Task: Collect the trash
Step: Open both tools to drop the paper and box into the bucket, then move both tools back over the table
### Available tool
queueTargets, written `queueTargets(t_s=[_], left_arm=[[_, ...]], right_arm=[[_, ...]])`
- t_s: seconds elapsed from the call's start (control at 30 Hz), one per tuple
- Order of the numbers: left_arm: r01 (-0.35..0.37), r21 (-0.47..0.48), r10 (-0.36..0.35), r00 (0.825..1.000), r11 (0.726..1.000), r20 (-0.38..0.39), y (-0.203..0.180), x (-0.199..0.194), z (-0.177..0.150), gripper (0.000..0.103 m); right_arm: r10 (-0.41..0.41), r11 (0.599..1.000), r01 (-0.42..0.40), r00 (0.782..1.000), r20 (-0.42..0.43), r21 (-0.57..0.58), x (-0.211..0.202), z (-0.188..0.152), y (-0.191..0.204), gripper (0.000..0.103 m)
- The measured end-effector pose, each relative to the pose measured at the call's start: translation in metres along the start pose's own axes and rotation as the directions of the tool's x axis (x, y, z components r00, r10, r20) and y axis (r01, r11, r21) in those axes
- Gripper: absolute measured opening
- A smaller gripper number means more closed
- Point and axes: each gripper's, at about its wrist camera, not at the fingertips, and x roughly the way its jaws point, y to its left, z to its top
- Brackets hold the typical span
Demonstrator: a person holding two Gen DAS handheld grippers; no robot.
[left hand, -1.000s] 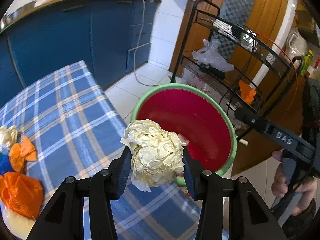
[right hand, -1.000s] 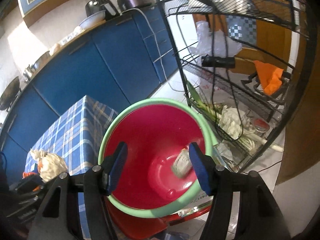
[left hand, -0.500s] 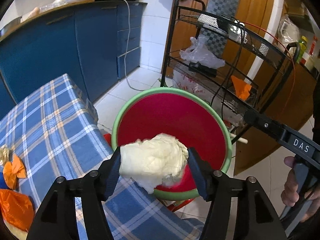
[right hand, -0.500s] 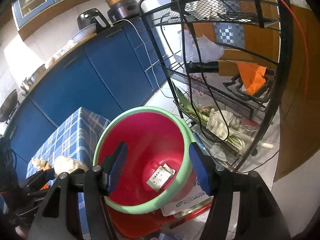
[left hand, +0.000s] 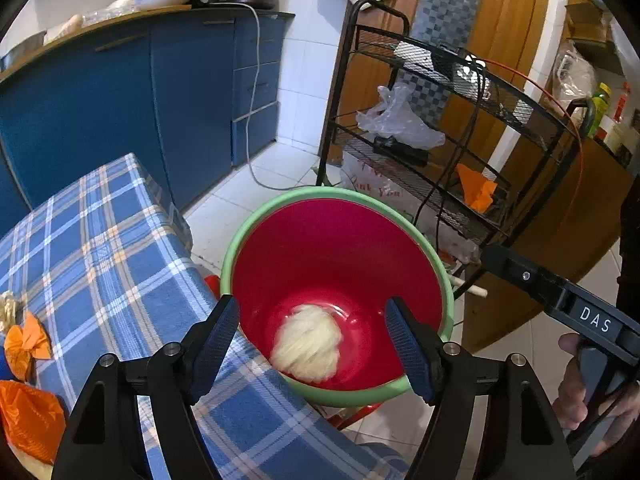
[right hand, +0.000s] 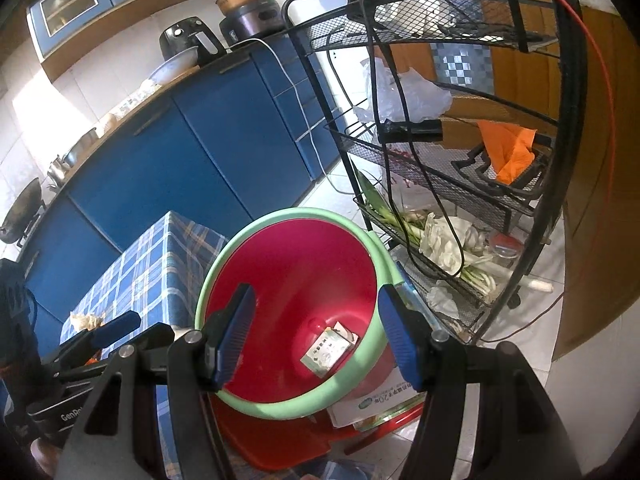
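Bucket point(left hand: 436, 256): on the floor just beside the table's point(left hand: 100, 248) corner, between table and wire rack point(left hand: 452, 152)
In bucket: crumpled paper ball point(left hand: 308, 342), blurred; small carton point(right hand: 326, 346) at the bottom
Under bucket: flat printed box point(right hand: 372, 408)
On table, far edge from bucket: several wrapped scraps point(left hand: 26, 340)
Behind table: cabinets point(left hand: 120, 100) along the wall, appliances on top
Rack shelves: plastic bag point(left hand: 396, 120) above, greens point(right hand: 448, 248) lowest

Home kitchen: blue cabinets point(right hand: 168, 160), wok point(right hand: 20, 212), rice cooker point(right hand: 248, 16), vegetable rack point(right hand: 460, 208).
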Motion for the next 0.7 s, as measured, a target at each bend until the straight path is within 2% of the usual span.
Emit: queueTargets(t_s=[0.4,0.7], left_arm=[[-0.019,-0.044,0.021,0.999,0.999,0.036,0.012,-0.029,-0.003,0.077],[-0.08,-0.112,0.088,0.994,0.99,0.063,0.036,-0.073,-0.021,0.077]], right_arm=[[0.016,1.0,-0.016,1.0,0.005,-0.018,-0.009,-0.004,0.008,0.069],[0.057,0.997,-0.057,0.998,-0.01,-0.048,-0.015,-0.015,0.026,0.069]])
